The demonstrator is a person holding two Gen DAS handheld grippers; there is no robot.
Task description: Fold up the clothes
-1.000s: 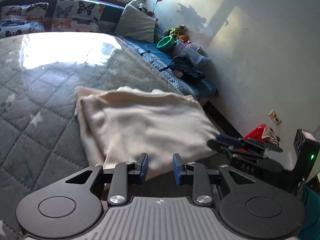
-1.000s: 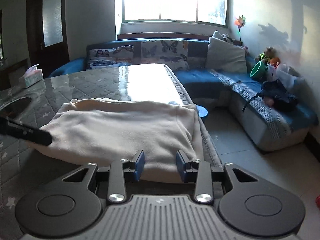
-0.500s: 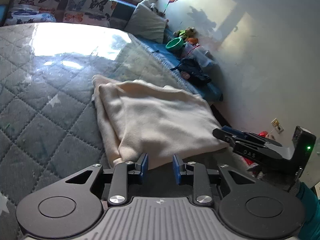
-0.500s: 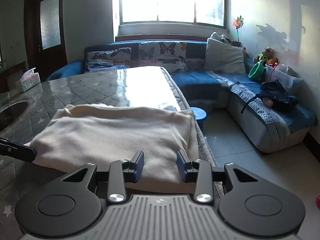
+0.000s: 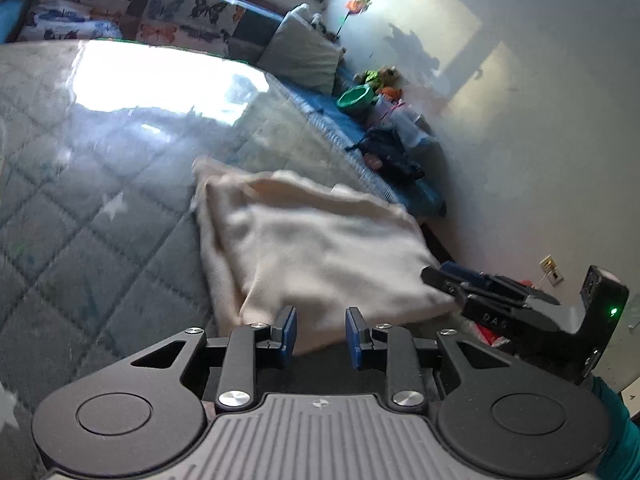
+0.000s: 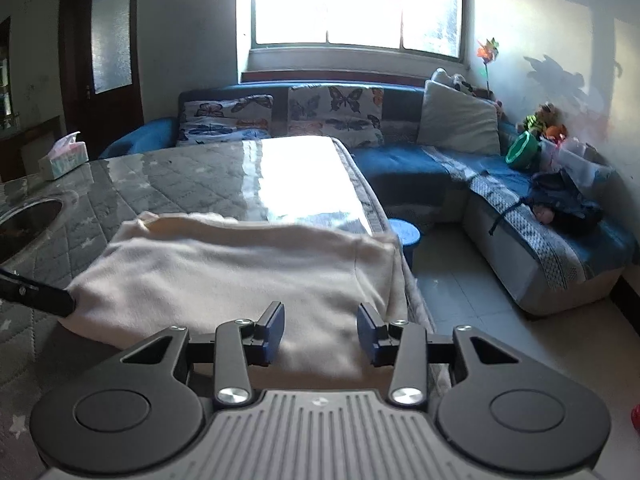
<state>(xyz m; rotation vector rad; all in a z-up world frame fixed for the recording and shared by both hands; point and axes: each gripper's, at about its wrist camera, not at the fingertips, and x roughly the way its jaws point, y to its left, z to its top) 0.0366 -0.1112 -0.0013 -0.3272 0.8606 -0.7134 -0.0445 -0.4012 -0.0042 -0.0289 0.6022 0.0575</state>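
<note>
A cream fleece garment [image 5: 320,252] lies folded into a thick rectangle on the grey quilted table top [image 5: 80,200], near its right edge. My left gripper [image 5: 318,334] is open just short of the garment's near edge, nothing between its blue pads. In the right wrist view the same garment [image 6: 240,268] spreads ahead, and my right gripper [image 6: 320,332] hovers open over its near edge. The right gripper [image 5: 452,280] also shows from the side in the left wrist view, at the garment's right corner. The left gripper's tip [image 6: 48,300] touches the garment's left corner.
A blue corner sofa [image 6: 440,160] with butterfly cushions wraps the table's far and right sides, carrying a dark bag [image 6: 568,204], a green bowl [image 6: 522,150] and toys. A tissue box [image 6: 64,156] and a metal bowl [image 6: 24,220] stand at the table's left. A blue stool [image 6: 404,236] sits on the tiled floor.
Both grippers have drawn back and risen slightly from the garment. The left wrist view has swung left and is motion-blurred. The garment itself lies unchanged.
</note>
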